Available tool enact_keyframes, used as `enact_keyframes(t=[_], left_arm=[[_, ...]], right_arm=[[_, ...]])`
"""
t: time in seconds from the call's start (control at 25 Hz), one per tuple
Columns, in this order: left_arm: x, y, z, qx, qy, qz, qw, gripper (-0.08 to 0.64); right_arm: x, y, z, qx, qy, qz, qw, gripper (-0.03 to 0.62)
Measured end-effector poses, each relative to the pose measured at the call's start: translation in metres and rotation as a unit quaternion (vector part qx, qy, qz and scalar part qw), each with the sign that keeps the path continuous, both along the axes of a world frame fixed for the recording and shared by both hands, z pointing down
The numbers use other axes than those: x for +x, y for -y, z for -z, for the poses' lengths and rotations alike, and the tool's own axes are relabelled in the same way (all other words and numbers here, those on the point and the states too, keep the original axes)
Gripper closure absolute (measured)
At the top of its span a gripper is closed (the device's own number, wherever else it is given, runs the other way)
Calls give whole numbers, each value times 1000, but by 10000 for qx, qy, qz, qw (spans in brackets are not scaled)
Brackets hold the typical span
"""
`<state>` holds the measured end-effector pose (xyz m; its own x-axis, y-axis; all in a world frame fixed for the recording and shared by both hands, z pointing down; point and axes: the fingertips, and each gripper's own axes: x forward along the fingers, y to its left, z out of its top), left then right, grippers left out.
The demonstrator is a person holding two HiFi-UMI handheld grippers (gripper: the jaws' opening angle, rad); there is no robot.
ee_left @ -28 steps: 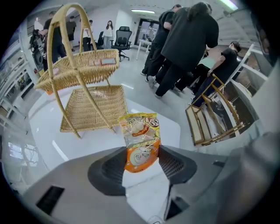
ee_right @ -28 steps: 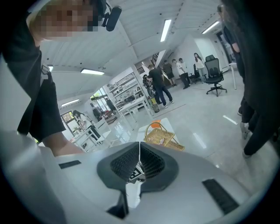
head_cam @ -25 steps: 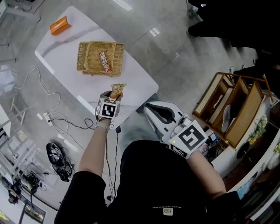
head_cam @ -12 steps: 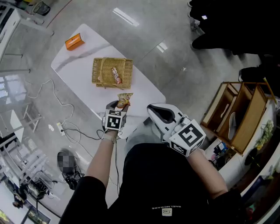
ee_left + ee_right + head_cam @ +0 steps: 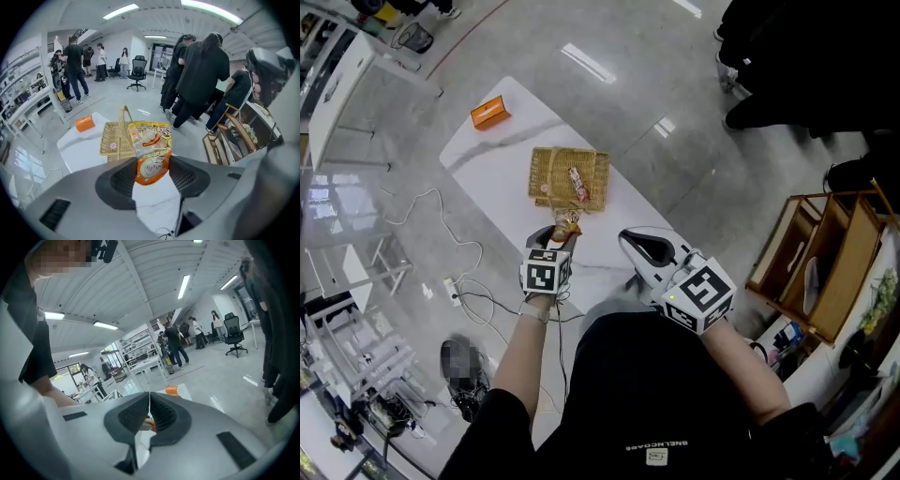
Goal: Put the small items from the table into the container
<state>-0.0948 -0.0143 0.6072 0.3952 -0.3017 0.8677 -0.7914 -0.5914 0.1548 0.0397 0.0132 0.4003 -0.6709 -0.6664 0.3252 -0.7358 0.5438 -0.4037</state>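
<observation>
White bench (image 5: 487, 173) on grey floor: the left hand-held gripper (image 5: 559, 236) pinches a packet (image 5: 566, 223) at the basket's (image 5: 542, 176) 6 o'clock. Carry it past the rim before releasing. The right hand-held gripper (image 5: 149, 401) is pressed together, empty.

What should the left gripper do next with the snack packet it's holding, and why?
Probably carry it forward until it hangs over the wicker basket, then let go. The left gripper is clamped on the orange snack packet just short of the basket's near edge. The basket sits on the white table and already holds one small packet.
</observation>
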Motion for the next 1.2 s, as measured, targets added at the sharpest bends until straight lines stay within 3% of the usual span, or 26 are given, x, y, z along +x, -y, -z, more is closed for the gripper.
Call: enact_keyframes(t=[0.64,1.2], left_arm=[[-48,84,43,492,32,164,9986,347],[-62,135,-3,238,402,336,9983,348]], right_arm=[[-20,22,17,259,-355,59,9990,581],[6,18,11,150,-522,-283,9981,581]])
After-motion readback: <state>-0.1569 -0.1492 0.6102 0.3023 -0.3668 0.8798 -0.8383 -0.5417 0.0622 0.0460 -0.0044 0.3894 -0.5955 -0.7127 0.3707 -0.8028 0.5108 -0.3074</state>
